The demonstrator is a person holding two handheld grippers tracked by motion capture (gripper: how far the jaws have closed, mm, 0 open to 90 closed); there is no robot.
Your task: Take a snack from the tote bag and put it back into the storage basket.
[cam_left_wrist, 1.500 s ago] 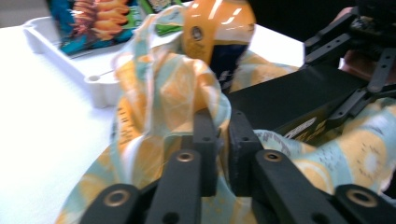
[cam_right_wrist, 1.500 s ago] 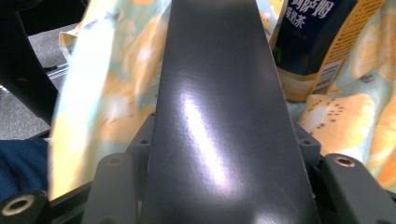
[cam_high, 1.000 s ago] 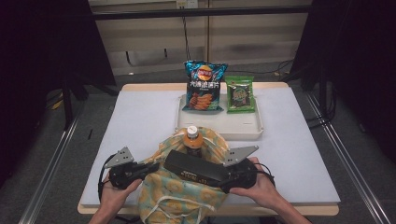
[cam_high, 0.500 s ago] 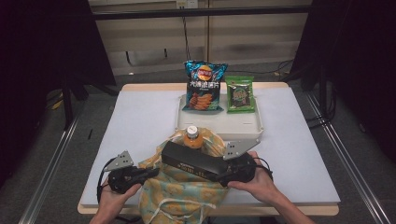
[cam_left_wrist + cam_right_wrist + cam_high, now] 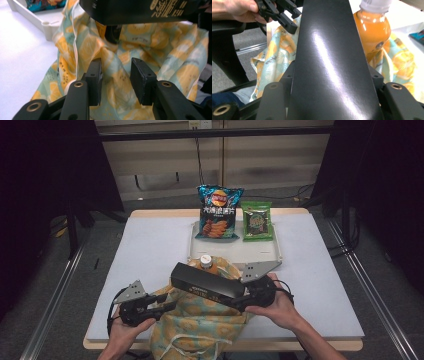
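Holding a long black box (image 5: 207, 287) between its jaws, the right gripper (image 5: 239, 301) keeps the box above the open mouth of the fabric bag (image 5: 200, 327). In the right gripper view the box (image 5: 329, 65) runs away from the camera, and the two black jaws press on its two sides, so the tool is clamped on it. The box lies nearly level, with its far end just over the orange bottle (image 5: 205, 265) that stands upright inside the bag.

The bag, light green with a yellow fruit print, sits at the near edge of the white table (image 5: 145, 250), between the two hands. The bottle (image 5: 373, 35) has a white cap and orange liquid, and it stands in the far part of the bag, beside the box.

The left gripper (image 5: 167, 307) is at the left side of the bag, low and near the table edge. Its jaws have just been opening. In the left gripper view the two pads (image 5: 142, 83) stand apart, with a fold of the bag cloth (image 5: 117, 75) between them, and I cannot see them pressing on it.

Beyond the bag lies a white tray (image 5: 235, 252). A blue chips bag (image 5: 218, 212) and a smaller green snack packet (image 5: 257, 221) stand at its far side, next to each other.
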